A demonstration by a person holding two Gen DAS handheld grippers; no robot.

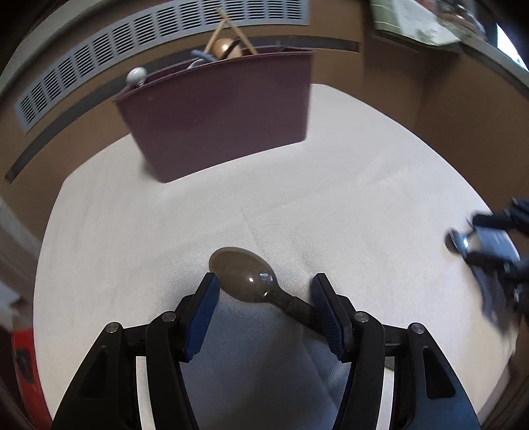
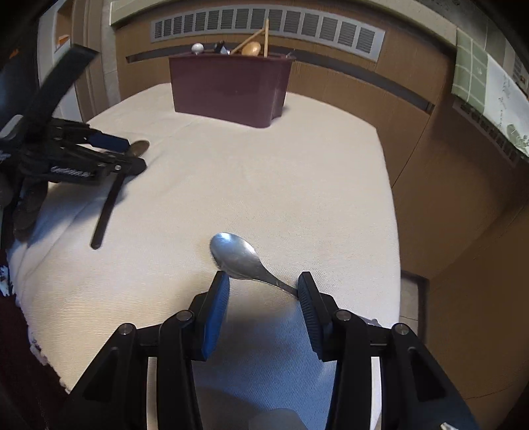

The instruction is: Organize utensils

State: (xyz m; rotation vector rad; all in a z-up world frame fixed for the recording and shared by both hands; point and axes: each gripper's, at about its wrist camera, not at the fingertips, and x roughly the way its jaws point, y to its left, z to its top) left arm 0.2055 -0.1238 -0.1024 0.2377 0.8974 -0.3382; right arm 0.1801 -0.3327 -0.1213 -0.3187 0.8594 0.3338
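A dark brown spoon (image 1: 246, 281) with a black handle lies on the white cloth. My left gripper (image 1: 264, 289) is open around it, its neck near the right pad. A silver metal spoon (image 2: 238, 256) lies on the cloth. My right gripper (image 2: 263, 286) is open around its neck, bowl pointing away. A maroon utensil holder (image 1: 218, 115) stands at the back, with several utensils in it; it also shows in the right wrist view (image 2: 228, 91). The left gripper (image 2: 109, 153) and the brown spoon's black handle (image 2: 107, 211) show at the left of the right wrist view.
The white cloth (image 2: 281, 185) covers a table set against a brown wall with a grey vent (image 2: 264, 24). The right gripper appears blurred at the right edge of the left wrist view (image 1: 489, 244). The table's right edge drops off near a brown cabinet (image 2: 463, 231).
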